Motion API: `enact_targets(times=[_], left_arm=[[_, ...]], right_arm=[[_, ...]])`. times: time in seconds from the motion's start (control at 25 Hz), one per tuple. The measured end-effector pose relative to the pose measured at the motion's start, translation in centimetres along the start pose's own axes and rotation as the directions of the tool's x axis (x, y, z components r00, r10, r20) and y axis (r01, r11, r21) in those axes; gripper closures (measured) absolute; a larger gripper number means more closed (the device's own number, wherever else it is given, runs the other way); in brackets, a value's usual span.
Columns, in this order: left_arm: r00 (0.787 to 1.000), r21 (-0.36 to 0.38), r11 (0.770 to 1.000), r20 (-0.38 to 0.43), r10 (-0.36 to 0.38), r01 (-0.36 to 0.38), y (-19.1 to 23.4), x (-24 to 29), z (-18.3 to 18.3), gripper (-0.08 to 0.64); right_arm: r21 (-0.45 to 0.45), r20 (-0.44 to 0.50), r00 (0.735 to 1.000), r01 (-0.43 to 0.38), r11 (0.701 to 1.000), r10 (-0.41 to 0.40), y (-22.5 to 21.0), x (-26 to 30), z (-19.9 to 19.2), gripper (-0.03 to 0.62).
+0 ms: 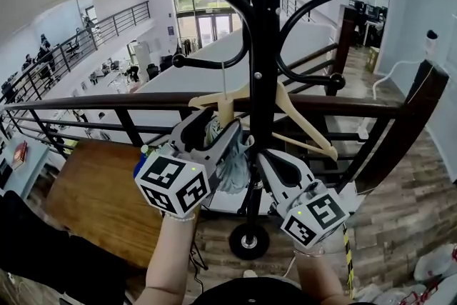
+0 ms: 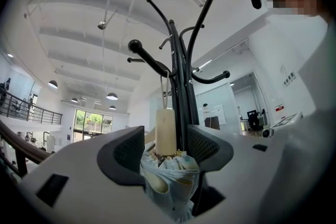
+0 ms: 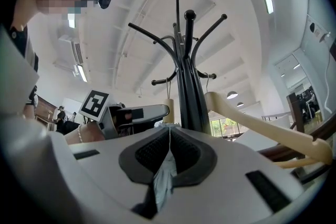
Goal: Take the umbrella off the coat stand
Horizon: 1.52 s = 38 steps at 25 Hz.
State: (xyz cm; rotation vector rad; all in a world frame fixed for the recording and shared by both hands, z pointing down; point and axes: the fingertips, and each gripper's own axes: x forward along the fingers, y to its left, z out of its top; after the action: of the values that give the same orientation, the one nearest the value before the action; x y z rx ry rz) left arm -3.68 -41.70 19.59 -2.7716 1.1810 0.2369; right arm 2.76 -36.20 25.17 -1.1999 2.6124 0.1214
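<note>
**Left gripper [image 2: 167,139] stands wide around umbrella [image 2: 170,178] at the coat stand [image 1: 260,46]**

The left gripper's jaws are spread far apart in its own view. The bunched top of the pale blue folded umbrella fills the gap between them, low in the centre of the frame. The umbrella's cream handle [image 2: 165,131] stands upright above the fabric, just in front of the stand's black pole. In the head view a thin loop [image 1: 223,86] runs from the handle up to one of the curved hook arms, so the umbrella hangs close against the pole at mid-frame.

The right gripper [image 3: 169,131] sits lower right of the left one in the head view, on the other side of the pole. Its own view shows its jaws pressed together on a thin fold of the blue fabric, which trails down between the pads towards the bottom of the frame.

A wooden hanger [image 1: 303,126] also hangs on the stand, slanting towards the right of the head view. A dark railing [image 1: 107,102] crosses the frame behind the stand.
</note>
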Motion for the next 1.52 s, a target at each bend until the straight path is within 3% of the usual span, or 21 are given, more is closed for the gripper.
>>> enact_targets(times=[0.4,0.56,1.52], left_arm=[[0.999,0.059,0.998,-0.036,0.018,-0.016,0.5,2.2,-0.7,0.319],[1.000,0.084,0.996,-0.027,0.012,-0.010,0.3,2.4,-0.6,0.403],[0.999,0.067,0.997,0.034,0.027,-0.029,0.8,0.8,2.1,0.411]], right_arm=[[-0.001,0.019,1.000,-0.007,1.000,0.007,-0.9,0.2,0.3,0.561],[0.011,0.029,1.000,-0.006,1.000,0.006,-1.4,0.3,0.5,0.561],[0.017,0.044,0.998,-0.048,0.999,0.047,0.1,1.4,1.3,0.561]])
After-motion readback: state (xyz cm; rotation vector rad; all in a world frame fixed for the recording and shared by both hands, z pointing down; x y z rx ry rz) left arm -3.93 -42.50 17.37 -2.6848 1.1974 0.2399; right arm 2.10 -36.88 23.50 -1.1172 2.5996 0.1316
